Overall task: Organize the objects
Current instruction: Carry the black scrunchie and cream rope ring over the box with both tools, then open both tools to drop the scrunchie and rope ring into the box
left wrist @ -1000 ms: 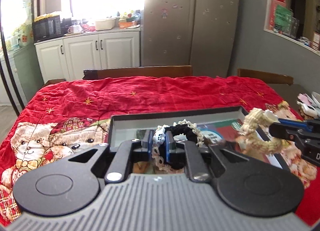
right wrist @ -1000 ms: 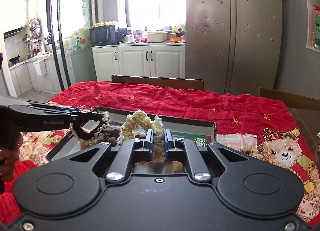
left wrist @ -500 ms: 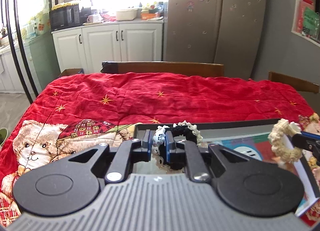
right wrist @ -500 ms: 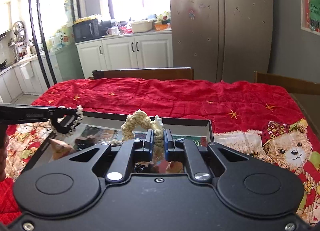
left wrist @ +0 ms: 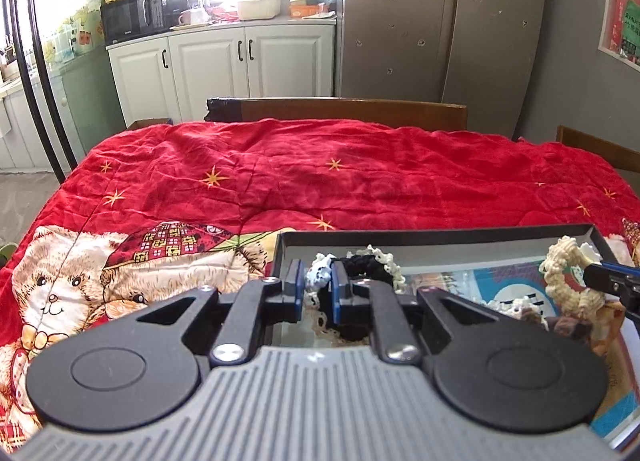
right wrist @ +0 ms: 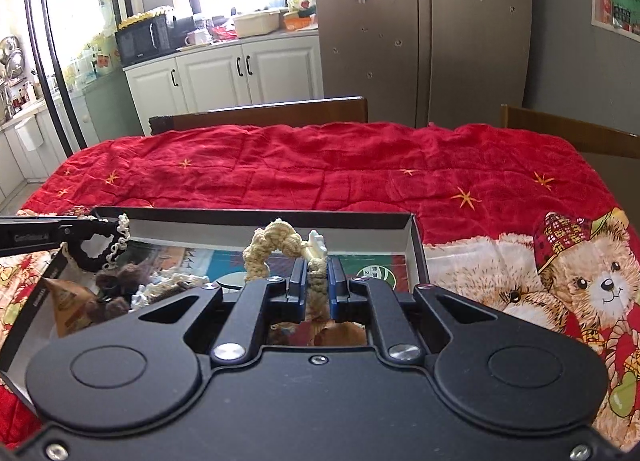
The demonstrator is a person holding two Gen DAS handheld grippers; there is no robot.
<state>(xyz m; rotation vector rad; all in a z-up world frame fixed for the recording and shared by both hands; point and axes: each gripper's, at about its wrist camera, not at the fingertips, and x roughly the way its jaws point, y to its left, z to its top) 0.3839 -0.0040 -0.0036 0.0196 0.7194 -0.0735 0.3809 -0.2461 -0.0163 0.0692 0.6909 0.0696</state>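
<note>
A shallow dark box [left wrist: 436, 232] [right wrist: 256, 218] lies on the red bear-print blanket. My left gripper [left wrist: 316, 281] is shut on a black hair tie with cream lace trim [left wrist: 368, 263], hanging over the box's left end. In the right wrist view that hair tie [right wrist: 100, 253] hangs at the far left from the left gripper's fingers [right wrist: 76, 230]. My right gripper [right wrist: 317, 281] is shut on a beige braided hair tie [right wrist: 280, 245] with a small white charm, over the box's right half. The same braided tie [left wrist: 564, 273] appears at the right of the left wrist view.
Inside the box lie several small items: a brown fuzzy piece [right wrist: 116, 285], cream lace [right wrist: 172, 285] and an orange packet [right wrist: 68, 301]. The red blanket [left wrist: 320, 173] stretches far behind the box. Wooden chair backs [left wrist: 352, 111] stand at the table's far edge.
Both grippers have sunk lower and closer over the box, each still holding its hair tie. They have drawn apart sideways, the left toward the box's left end.
</note>
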